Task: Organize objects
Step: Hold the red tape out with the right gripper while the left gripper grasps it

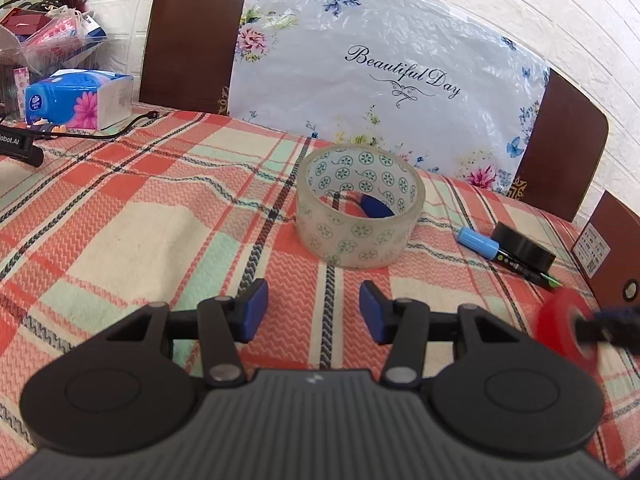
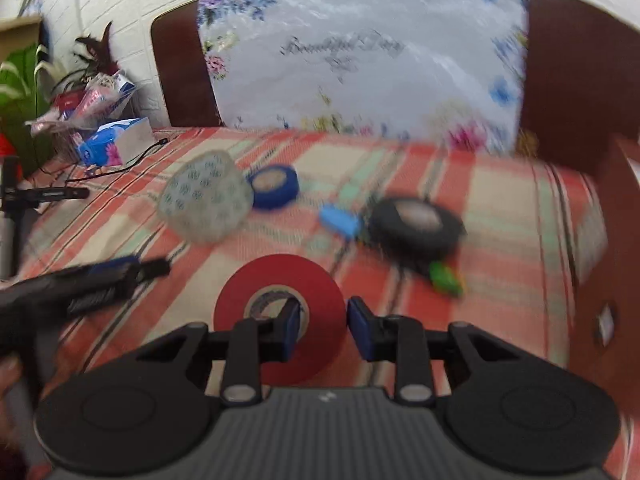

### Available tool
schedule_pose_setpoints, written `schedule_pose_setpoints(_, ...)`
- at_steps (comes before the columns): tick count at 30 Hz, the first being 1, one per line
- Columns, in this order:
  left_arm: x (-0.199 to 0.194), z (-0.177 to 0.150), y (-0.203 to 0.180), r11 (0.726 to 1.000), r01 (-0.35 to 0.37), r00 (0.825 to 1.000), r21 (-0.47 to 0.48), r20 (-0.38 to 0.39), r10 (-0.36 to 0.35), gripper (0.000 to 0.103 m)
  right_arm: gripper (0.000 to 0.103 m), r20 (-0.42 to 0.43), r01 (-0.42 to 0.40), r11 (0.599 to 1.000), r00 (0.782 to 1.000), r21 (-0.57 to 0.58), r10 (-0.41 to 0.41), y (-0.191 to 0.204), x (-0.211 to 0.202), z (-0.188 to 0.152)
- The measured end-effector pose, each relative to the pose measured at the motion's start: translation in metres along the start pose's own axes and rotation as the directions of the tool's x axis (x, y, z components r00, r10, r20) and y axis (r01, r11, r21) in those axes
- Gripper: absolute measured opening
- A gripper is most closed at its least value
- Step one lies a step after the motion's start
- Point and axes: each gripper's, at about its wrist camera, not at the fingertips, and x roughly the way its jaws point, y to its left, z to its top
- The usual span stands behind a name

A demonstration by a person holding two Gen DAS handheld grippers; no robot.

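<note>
Carrying the red tape roll [image 2: 280, 312] looks like the step in hand: the right hand-held gripper [image 2: 323, 330] has one finger through the roll's core and the other outside its rim, clamped on the ring's wall, low over the bench [image 1: 120, 232] with its plaid cloth. That view is blurred, so how firm the bite is I cannot tell. Beyond it, at the bench's right edge, stands a brown box [image 1: 612, 248], likely the place for the rolls; the next move would call for bringing the red roll there and letting go without knocking the things between.

Largest of the loose items, the clear patterned tape roll [image 1: 360, 204] stands on its flat side mid-bench, with a blue tape roll [image 2: 274, 186] just behind it. Further right a black tape roll [image 1: 524, 246] lies flat, touching a blue-capped marker [image 1: 480, 240]; a green-tipped one [image 2: 444, 278] pokes from under it.

Angled down short of the clear roll, the left hand-held gripper [image 1: 314, 312] has its jaws apart, holding nothing.
</note>
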Motion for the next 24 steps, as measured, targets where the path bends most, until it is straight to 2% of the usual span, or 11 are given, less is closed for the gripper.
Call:
schedule_pose_setpoints(3, -0.002, 0.003, -0.011, 0.998, 0.013, 0.999, 0.053, -0.033, -0.012, 0.054, 0.037, -0.009, 0.056, 0.998, 0.998, 0.029, -0.055, -0.013, -0.025, -0.032)
schedule_pose_setpoints(4, -0.006, 0.003, -0.016, 0.998, 0.038, 0.998, 0.059, -0.049, -0.035, 0.054, 0.053, 0.003, 0.07, 0.997, 0.998, 0.028, -0.07, -0.017, -0.033, -0.04)
schedule_pose_setpoints(5, -0.012, 0.004, -0.023, 0.995, 0.083, 0.995, 0.048, -0.063, -0.079, 0.054, 0.058, 0.032, 0.081, 0.996, 0.996, 0.034, -0.082, -0.02, -0.044, -0.048)
schedule_pose_setpoints(7, -0.024, 0.006, -0.042, 0.984, 0.169, 0.982, 0.055, -0.095, -0.163, 0.054, 0.056, 0.074, 0.087, 0.996, 0.993, 0.034, -0.089, -0.023, -0.061, -0.059)
schedule_pose_setpoints(10, -0.038, 0.01, -0.081, 0.95, 0.292, 0.95, 0.109, -0.15, -0.274, 0.054, 0.058, 0.132, 0.056, 0.998, 0.99, -0.002, -0.055, -0.019, -0.077, -0.073)
schedule_pose_setpoints(13, -0.03, 0.011, -0.113, 0.922, 0.377, 0.896, 0.093, -0.289, -0.337, 0.054, 0.064, 0.138, 0.05, 0.997, 0.99, -0.063, -0.041, -0.009, -0.076, -0.081)
schedule_pose_setpoints(15, -0.019, 0.008, -0.127, 0.925, 0.37, 0.876, 0.089, -0.365, -0.316, 0.054, 0.071, 0.138, 0.055, 0.994, 0.99, -0.097, -0.041, -0.001, -0.069, -0.084)
schedule_pose_setpoints(19, -0.003, -0.001, -0.139, 0.935, 0.341, 0.861, 0.1, -0.432, -0.268, 0.053, 0.074, 0.138, 0.065, 0.987, 0.989, -0.149, -0.045, 0.01, -0.053, -0.085)
schedule_pose_setpoints(20, 0.002, -0.004, -0.14, 0.936, 0.34, 0.852, 0.089, -0.451, -0.266, 0.044, 0.074, 0.139, 0.064, 0.986, 0.989, -0.157, -0.042, 0.01, -0.048, -0.083)
schedule_pose_setpoints(22, 0.003, -0.01, -0.143, 0.942, 0.316, 0.873, 0.118, -0.426, -0.239, 0.033, 0.074, 0.136, 0.06, 0.985, 0.99, -0.161, -0.038, 0.01, -0.037, -0.078)
schedule_pose_setpoints(24, 0.002, -0.011, -0.144, 0.943, 0.305, 0.882, 0.134, -0.412, -0.227, 0.031, 0.071, 0.104, 0.031, 0.987, 0.995, -0.16, -0.014, 0.01, -0.023, -0.074)
